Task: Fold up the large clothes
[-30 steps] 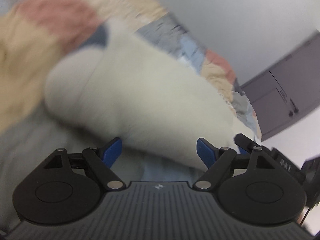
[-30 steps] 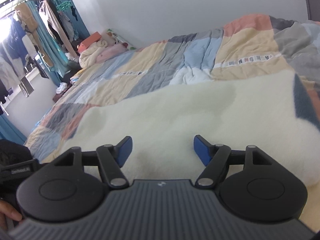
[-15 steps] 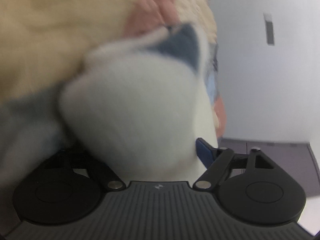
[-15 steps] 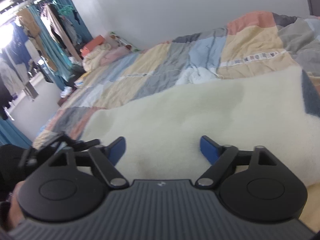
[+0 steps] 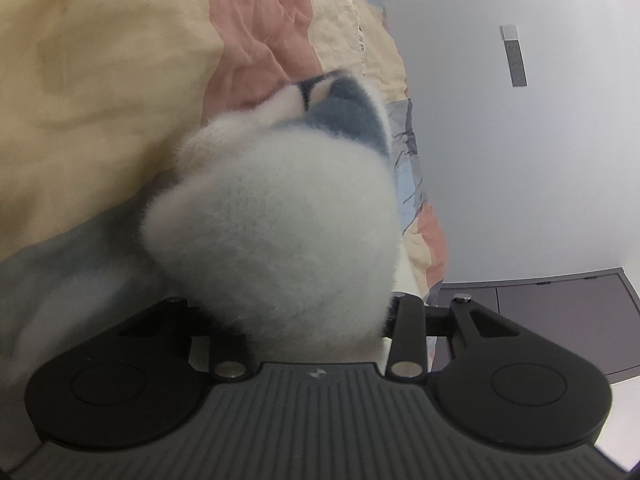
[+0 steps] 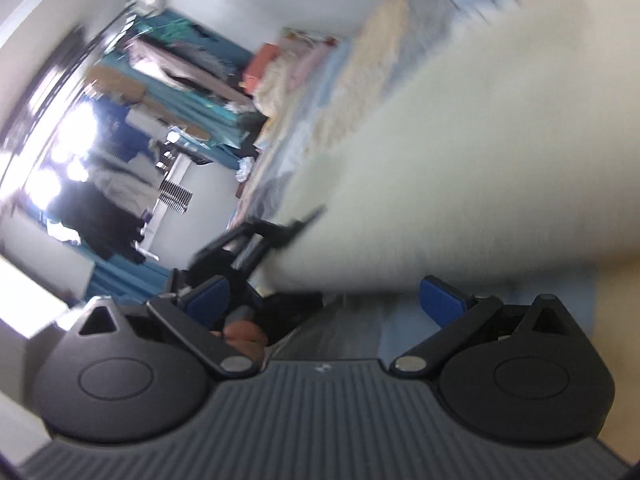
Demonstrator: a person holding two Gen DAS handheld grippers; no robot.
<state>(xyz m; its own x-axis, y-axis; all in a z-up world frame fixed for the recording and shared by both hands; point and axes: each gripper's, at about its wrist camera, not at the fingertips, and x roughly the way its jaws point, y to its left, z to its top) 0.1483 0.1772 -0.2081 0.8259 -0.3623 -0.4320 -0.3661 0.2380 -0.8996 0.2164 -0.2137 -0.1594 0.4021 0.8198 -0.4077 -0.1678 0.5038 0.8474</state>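
Note:
A fluffy cream garment with a blue patch (image 5: 280, 216) lies on the patchwork bed. In the left wrist view a bunched corner of it fills the space between the jaws of my left gripper (image 5: 308, 320), and it hides the fingertips. In the right wrist view the same garment (image 6: 460, 160) is a blurred pale band across the bed. My right gripper (image 6: 326, 296) is open and empty just short of its near edge, with both blue pads (image 6: 442, 294) showing. The left gripper (image 6: 256, 240) shows there at the garment's left end.
The patchwork quilt (image 5: 100, 80) covers the bed. A white wall and a dark cabinet (image 5: 560, 320) are to the right in the left wrist view. Hanging clothes and teal curtains (image 6: 160, 80) stand at the far end of the room.
My left gripper has pushed onto the garment's corner, and its jaws have drawn in around the fluff. My right gripper has rolled and swung fast, and its view is blurred.

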